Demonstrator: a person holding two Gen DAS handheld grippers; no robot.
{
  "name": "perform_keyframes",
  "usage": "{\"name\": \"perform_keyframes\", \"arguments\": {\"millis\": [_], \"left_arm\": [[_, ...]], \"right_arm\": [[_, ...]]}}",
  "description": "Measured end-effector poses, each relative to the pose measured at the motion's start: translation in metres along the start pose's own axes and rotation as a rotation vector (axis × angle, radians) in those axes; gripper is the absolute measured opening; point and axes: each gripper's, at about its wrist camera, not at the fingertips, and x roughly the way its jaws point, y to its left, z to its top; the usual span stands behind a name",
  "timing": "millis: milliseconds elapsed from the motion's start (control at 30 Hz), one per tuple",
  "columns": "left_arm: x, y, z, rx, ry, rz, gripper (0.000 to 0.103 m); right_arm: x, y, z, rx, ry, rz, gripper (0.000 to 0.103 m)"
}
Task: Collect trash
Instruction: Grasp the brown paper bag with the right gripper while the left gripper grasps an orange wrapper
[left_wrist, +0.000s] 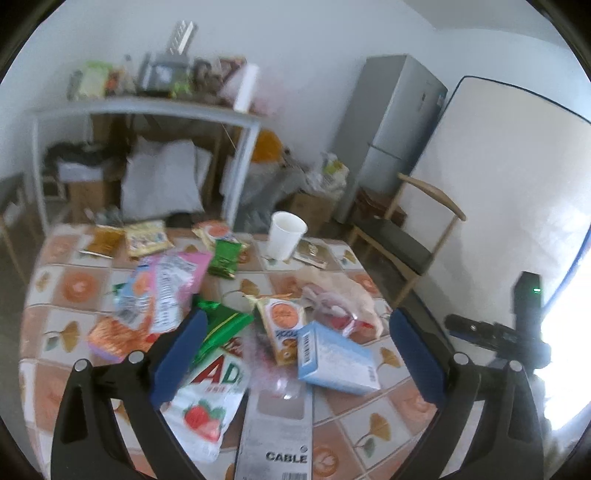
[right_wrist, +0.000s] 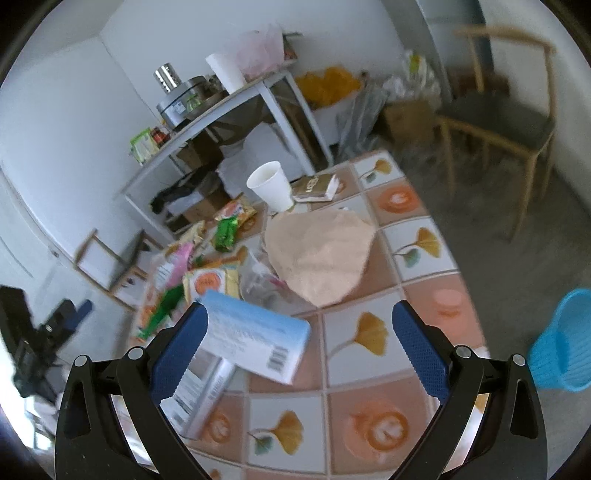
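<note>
Between your blue-padded claw fingers (right_wrist: 177, 354) lies a pale blue box (right_wrist: 255, 339) on the orange-and-white leaf-patterned tablecloth (right_wrist: 369, 332).

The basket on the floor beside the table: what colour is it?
Bright blue basket, seen best in the right wrist view.

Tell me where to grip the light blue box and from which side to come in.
Grip the light blue box across its thin thickness at the barcode end, which seems raised off the table. Come from the open tablecloth side with the right gripper; wrappers crowd its other side.
</note>
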Motion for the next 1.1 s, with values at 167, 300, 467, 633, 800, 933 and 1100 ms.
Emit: {"name": "perform_keyframes", "arguments": {"millis": [167,300,467,633,800,933,1100], "left_arm": [[0.051,0.016,0.028,-0.027,0.191,-0.059,0.086],[0.102,0.025,0.040,-0.064,0.358,-0.062,0.073],[0.152,0.027,0.040,-0.035,0.509,0.005,0.062],[0.191,0.049,0.041,-0.123,0.629,0.024,0.060],[0.202,0.058,0.039,-0.155,0.657,0.034,0.049],[0.202,0.055,0.038,-0.159,0.663,0.023,0.038],[0.199,0.058,0.037,-0.174,0.656,0.012,0.031]], "right_arm": [[0.040,-0.026,0.025,0.106,0.107,0.045,0.095],[0.067,-0.046,0.029,0.214,0.176,0.078,0.093],[0.095,-0.068,0.029,0.332,0.249,0.094,0.087],[0.106,-0.076,0.028,0.388,0.287,0.105,0.083],[0.110,-0.079,0.028,0.414,0.306,0.124,0.079],[0.111,-0.085,0.027,0.443,0.320,0.143,0.073],[0.112,-0.087,0.026,0.469,0.332,0.169,0.065]]}}
